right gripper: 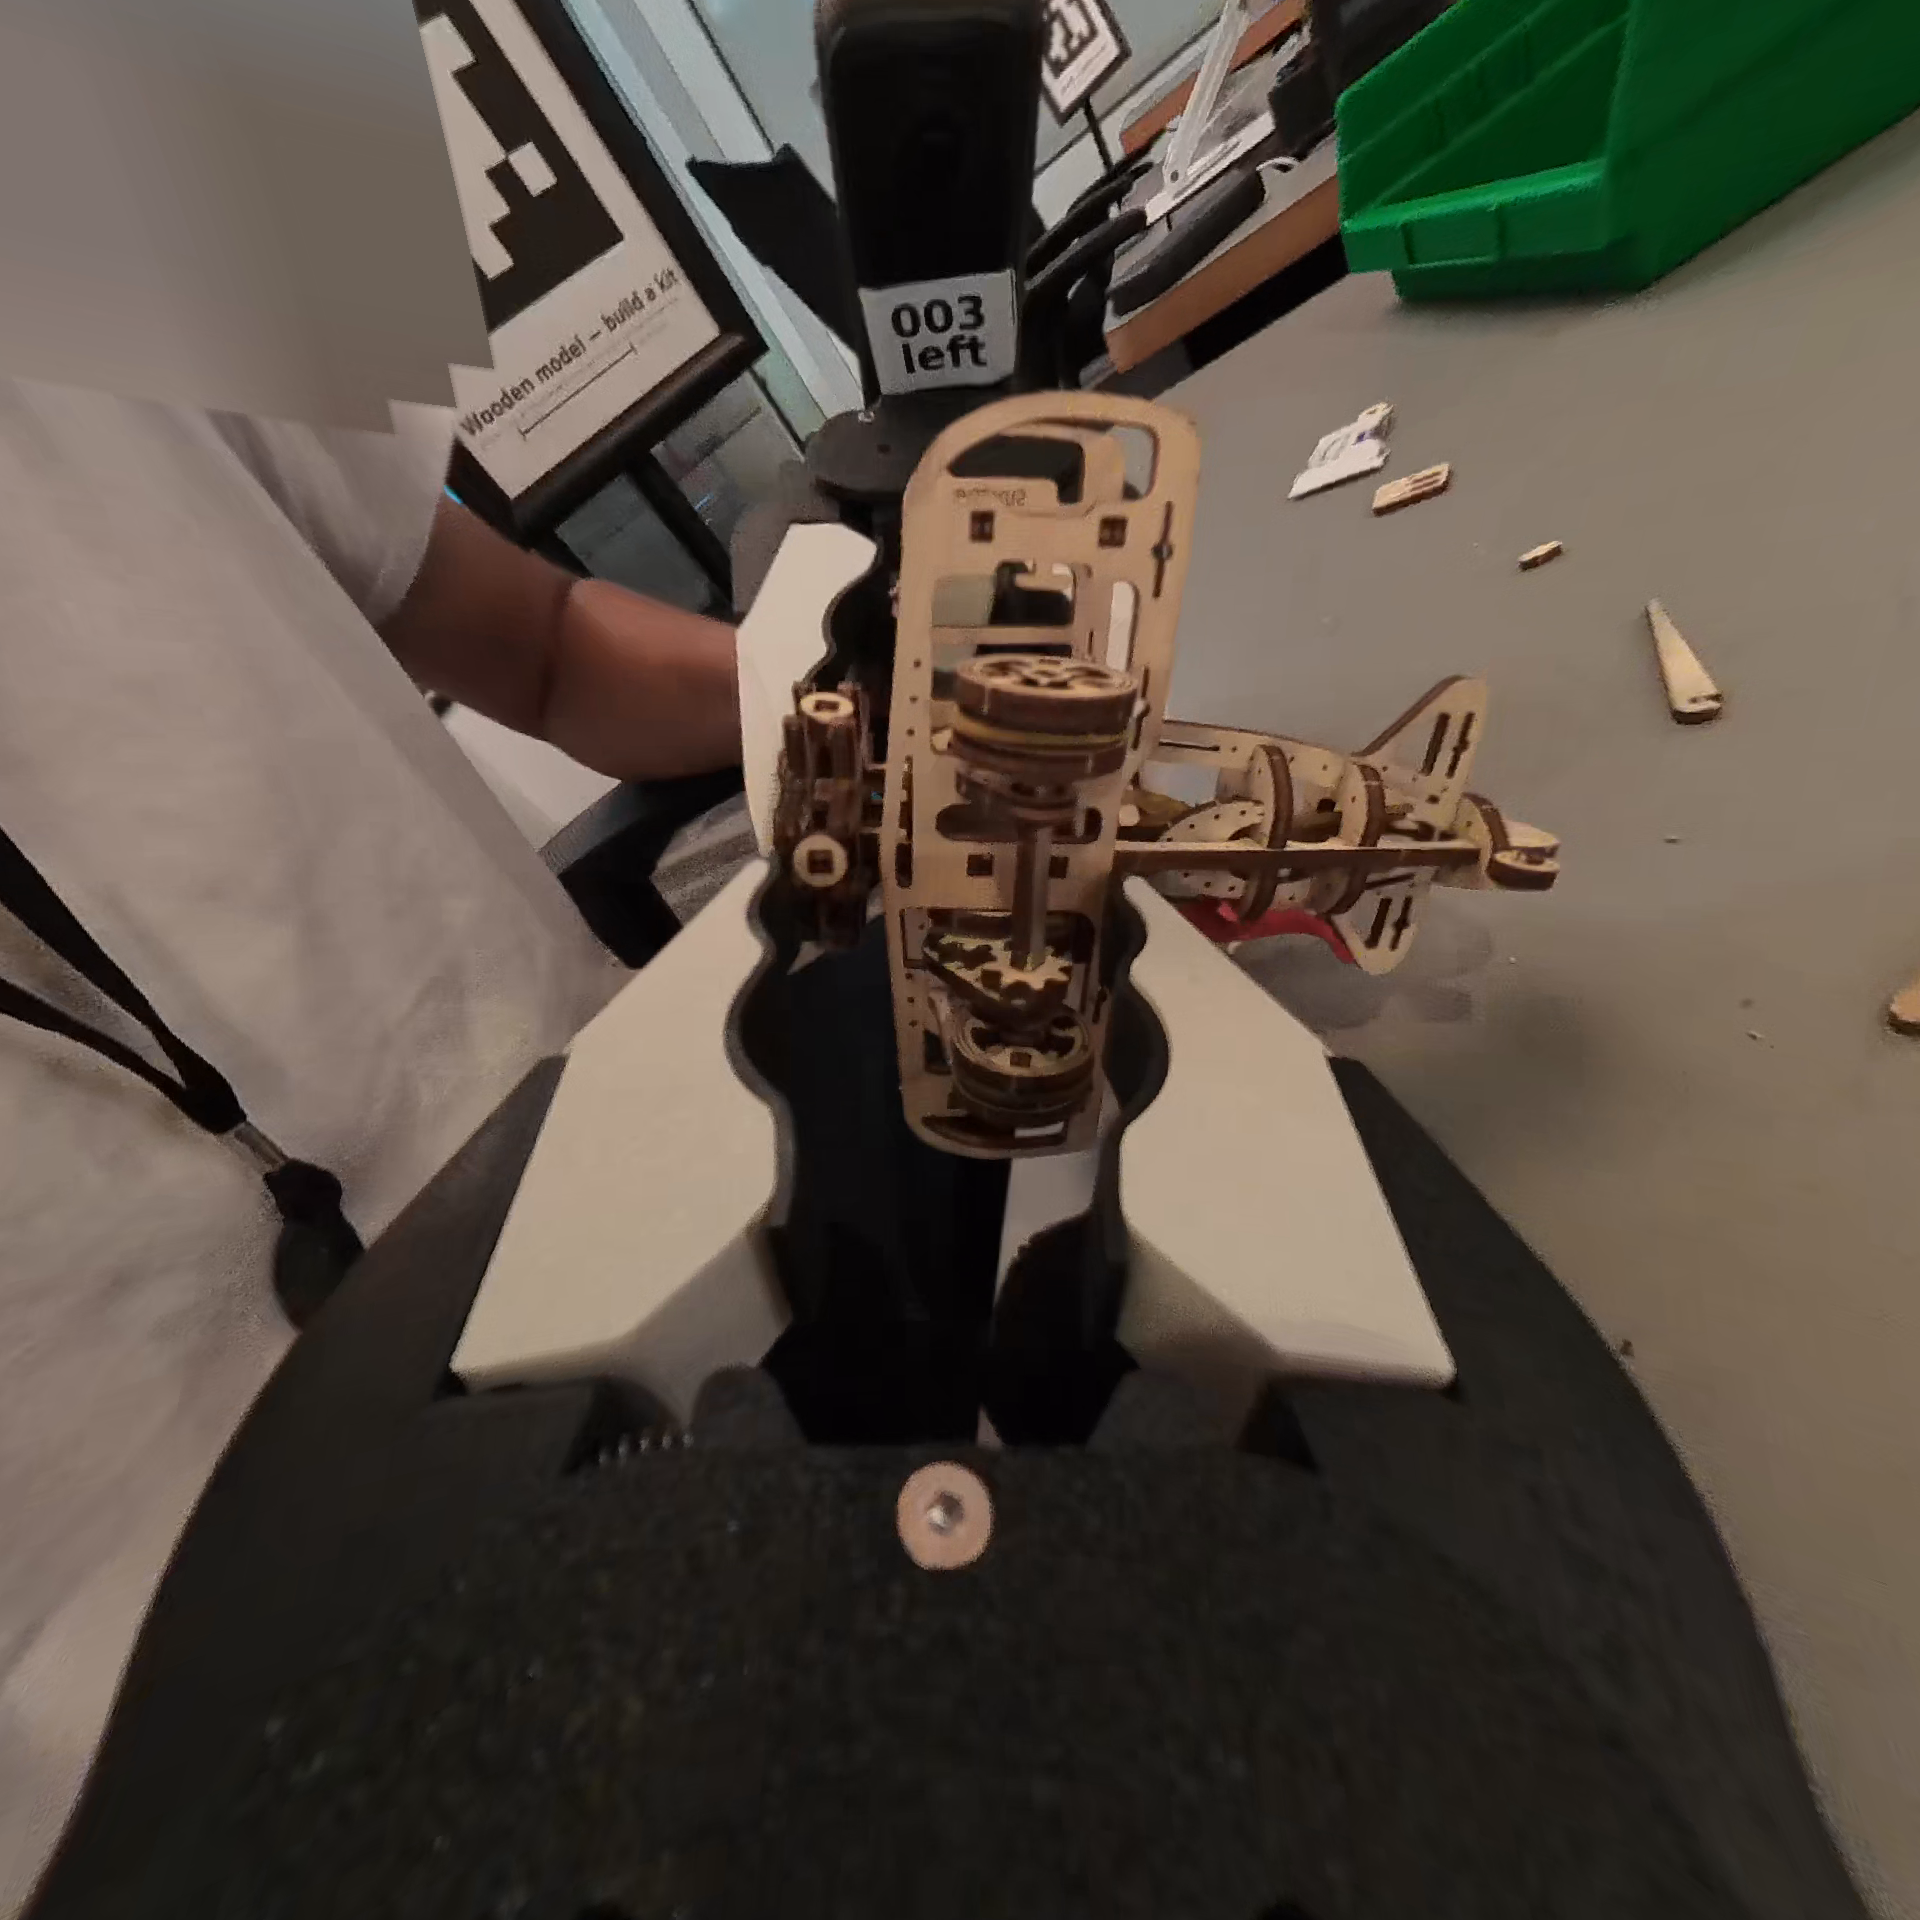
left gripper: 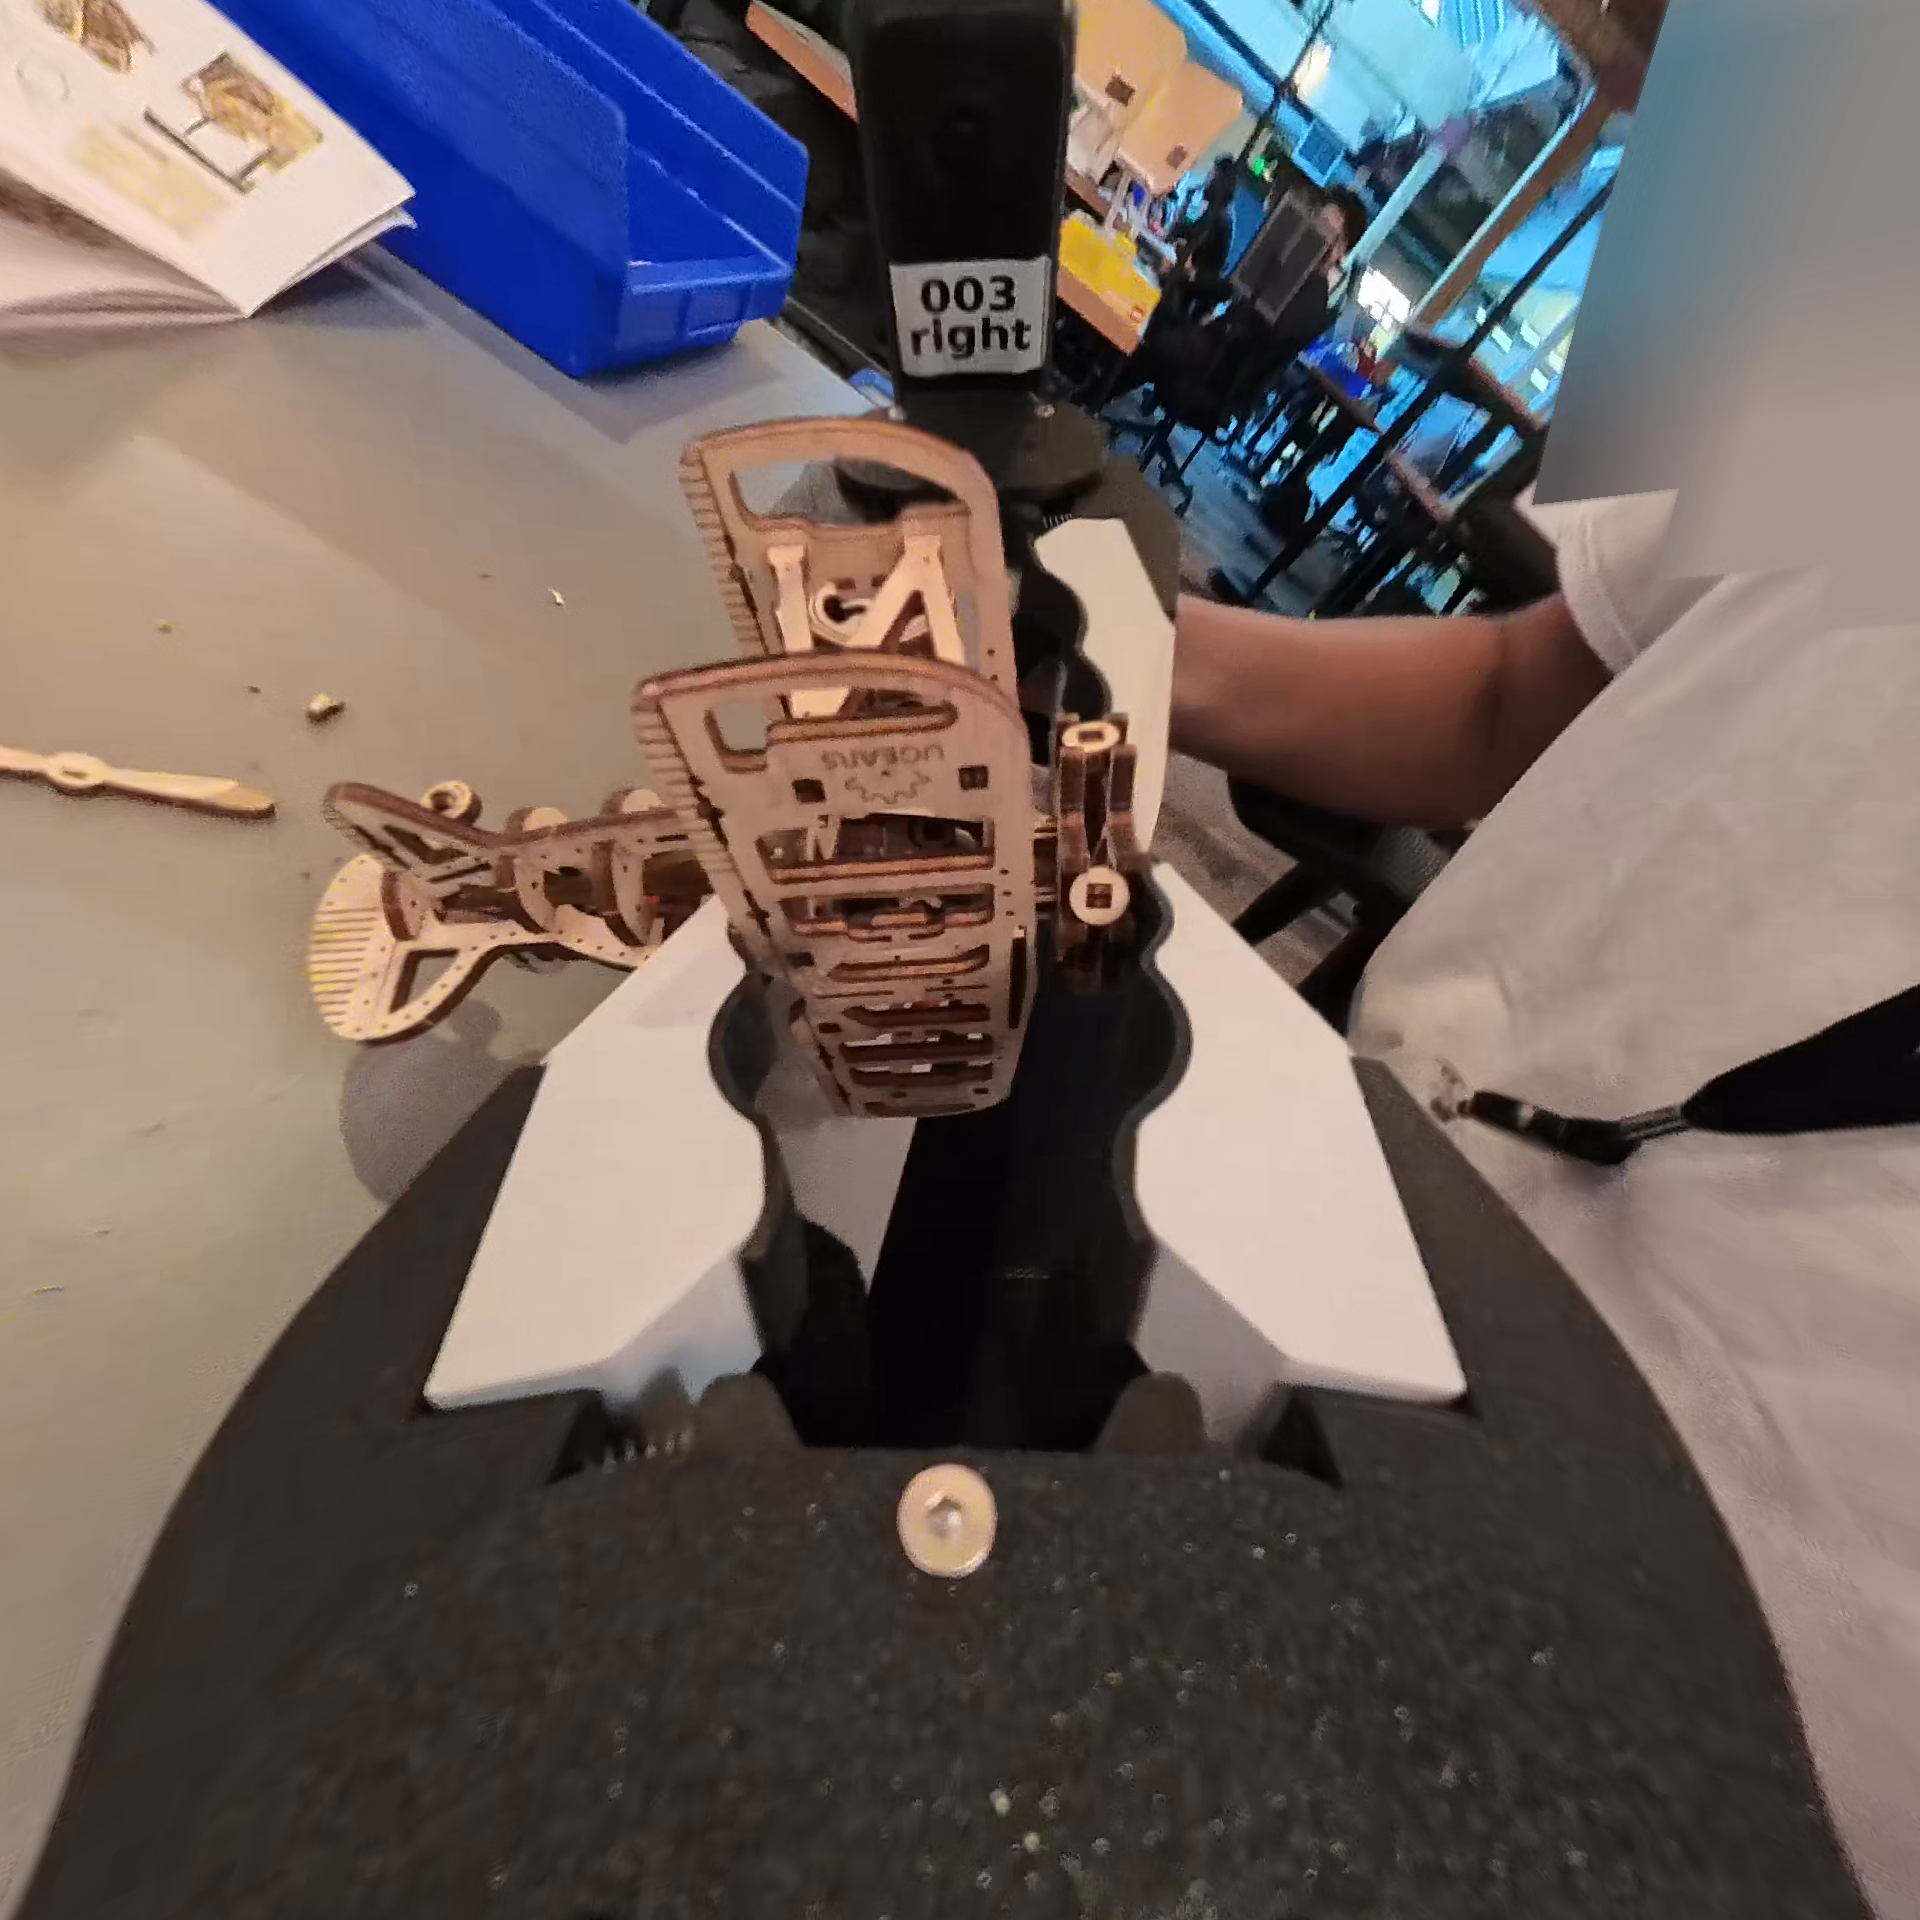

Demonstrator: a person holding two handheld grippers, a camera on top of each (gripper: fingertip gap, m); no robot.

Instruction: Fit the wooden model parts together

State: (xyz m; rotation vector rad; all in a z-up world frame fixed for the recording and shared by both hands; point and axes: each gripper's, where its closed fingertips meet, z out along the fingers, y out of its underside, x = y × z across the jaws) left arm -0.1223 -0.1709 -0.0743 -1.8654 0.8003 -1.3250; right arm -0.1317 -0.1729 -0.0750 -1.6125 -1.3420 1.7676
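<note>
wooden biplane [left gripper: 862,894] between both facing tongs, aloft

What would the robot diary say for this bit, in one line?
step: fitting parts | wooden plane: held off table, between both grippers | left gripper: on wings | right gripper: on wings | propeller: loose on table

Black foam-topped claw [left gripper: 940,935] w/ white fingers [left gripper: 623,1195], silver screw [left gripper: 947,1522]; white tee sleeve [left gripper: 1621,582].

Green bin [right gripper: 1621,135] cut off above.
</note>
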